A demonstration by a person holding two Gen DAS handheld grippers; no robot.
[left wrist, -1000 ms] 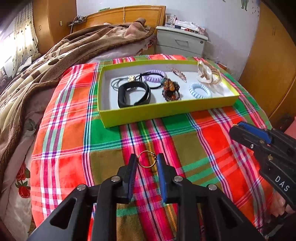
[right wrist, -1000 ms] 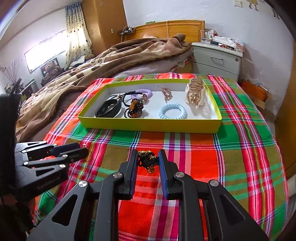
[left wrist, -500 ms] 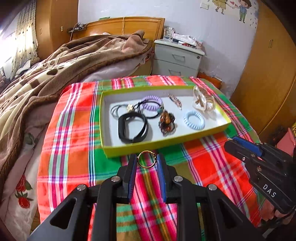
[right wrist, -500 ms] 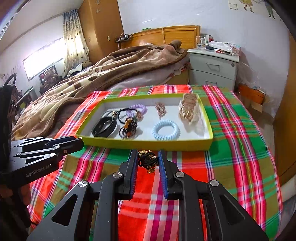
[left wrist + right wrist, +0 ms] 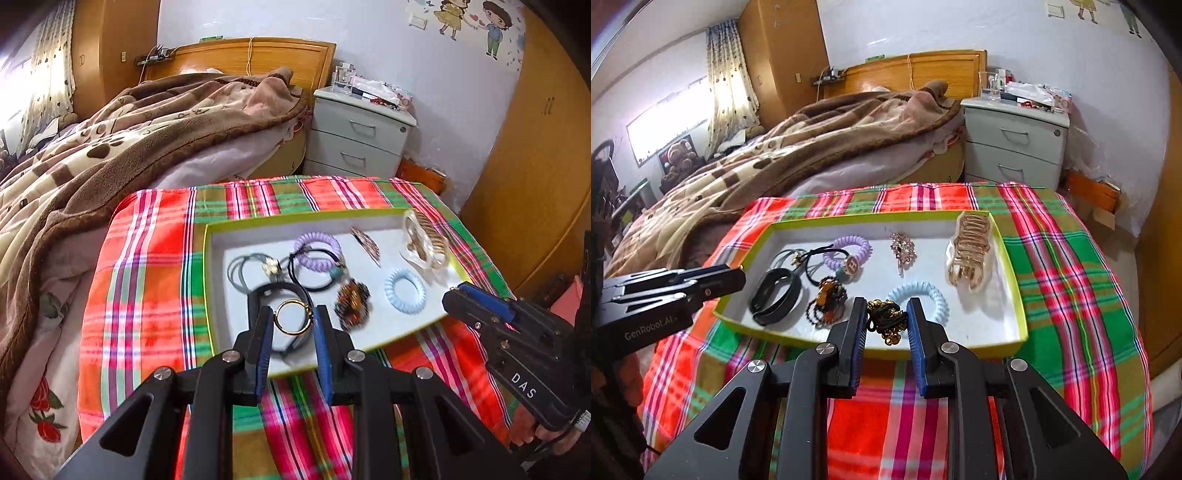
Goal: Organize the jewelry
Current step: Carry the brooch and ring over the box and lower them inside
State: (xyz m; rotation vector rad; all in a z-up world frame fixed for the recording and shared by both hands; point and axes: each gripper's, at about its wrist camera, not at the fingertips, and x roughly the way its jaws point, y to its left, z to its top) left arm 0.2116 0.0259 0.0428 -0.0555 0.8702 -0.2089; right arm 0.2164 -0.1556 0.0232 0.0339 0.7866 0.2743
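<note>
A yellow-green tray [image 5: 207,288] [image 5: 1021,317] with a white floor lies on the plaid cloth. It holds a black band [image 5: 774,295], a lilac coil hair tie [image 5: 316,245] [image 5: 851,242], a pale blue coil tie [image 5: 404,290] [image 5: 936,295], a dark bead bracelet [image 5: 352,301] [image 5: 827,295], a sparkly clip [image 5: 903,249] and a gold claw clip [image 5: 424,240] [image 5: 971,251]. My left gripper [image 5: 293,319] is shut on a gold ring [image 5: 291,316], held above the tray's near left part. My right gripper [image 5: 886,319] is shut on a black-and-gold hair tie [image 5: 886,321] above the tray's near edge.
The plaid cloth [image 5: 147,280] [image 5: 1071,280] covers a bed end. A brown blanket [image 5: 92,155] is heaped to the left and behind. A grey nightstand [image 5: 360,133] [image 5: 1015,144] stands by the back wall, wooden wardrobes [image 5: 546,177] on the right. A person's hand [image 5: 546,439] holds the right gripper.
Both grippers have moved forward and upward from above the bare cloth to above the tray's near edge, each still gripping its piece. The tray now appears nearer beneath the fingertips.
</note>
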